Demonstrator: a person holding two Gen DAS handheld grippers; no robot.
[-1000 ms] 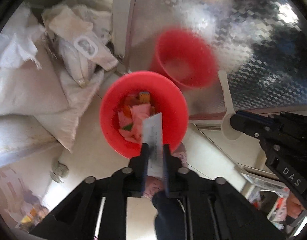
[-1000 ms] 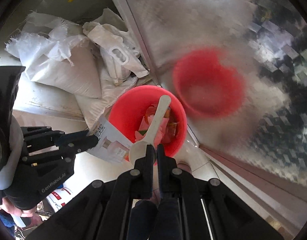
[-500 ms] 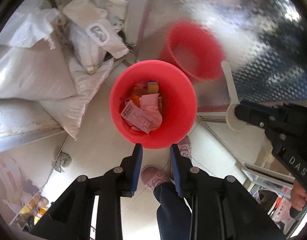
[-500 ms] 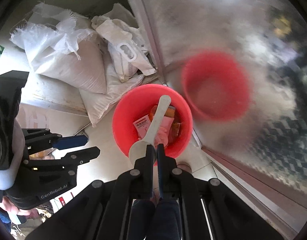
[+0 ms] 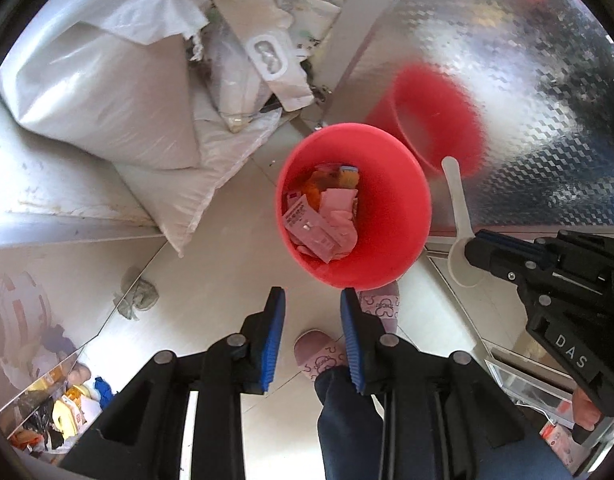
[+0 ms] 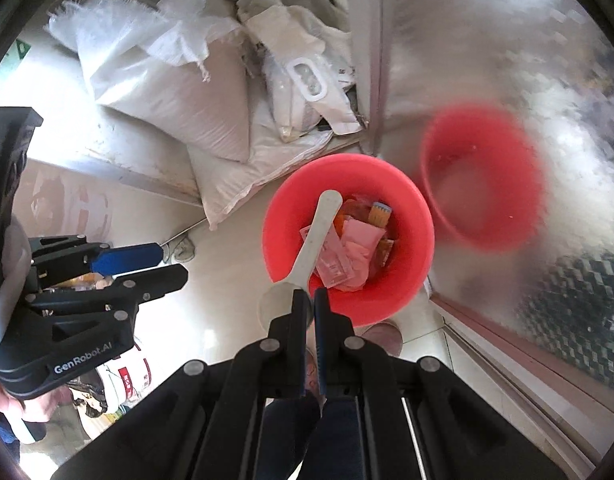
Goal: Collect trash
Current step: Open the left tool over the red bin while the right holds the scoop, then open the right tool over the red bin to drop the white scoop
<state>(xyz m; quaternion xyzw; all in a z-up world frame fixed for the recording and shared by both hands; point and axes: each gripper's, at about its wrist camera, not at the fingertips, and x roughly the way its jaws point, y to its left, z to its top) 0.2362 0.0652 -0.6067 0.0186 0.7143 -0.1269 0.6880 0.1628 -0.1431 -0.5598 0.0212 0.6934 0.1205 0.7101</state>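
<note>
2 claws hang over the floor here, both pointing down. Nearest in the left wrist view, the left claw [image 5: 311, 298] has its blue pads parted with nothing between them; its jaws have just been opening, and the pink packet [image 5: 313, 232] it let go now lies in the red bin [image 5: 403, 200] with the other wrappers. The right claw [image 6: 310, 296] is pinched tight on the bowl end of a white plastic spoon [image 6: 315, 240], handle sticking out over the bin's mouth. So I'd say the drop step is half done: next up is the right claw spreading so the spoon falls inside, and it wants to sit a bit more over the middle first. Below are the person's pink slippers [image 5: 319, 354] on pale floor tiles. Further off, white woven sacks [image 5: 107, 92] pile against the wall, and a shiny patterned metal panel [image 5: 547, 100] mirrors the bin
</note>
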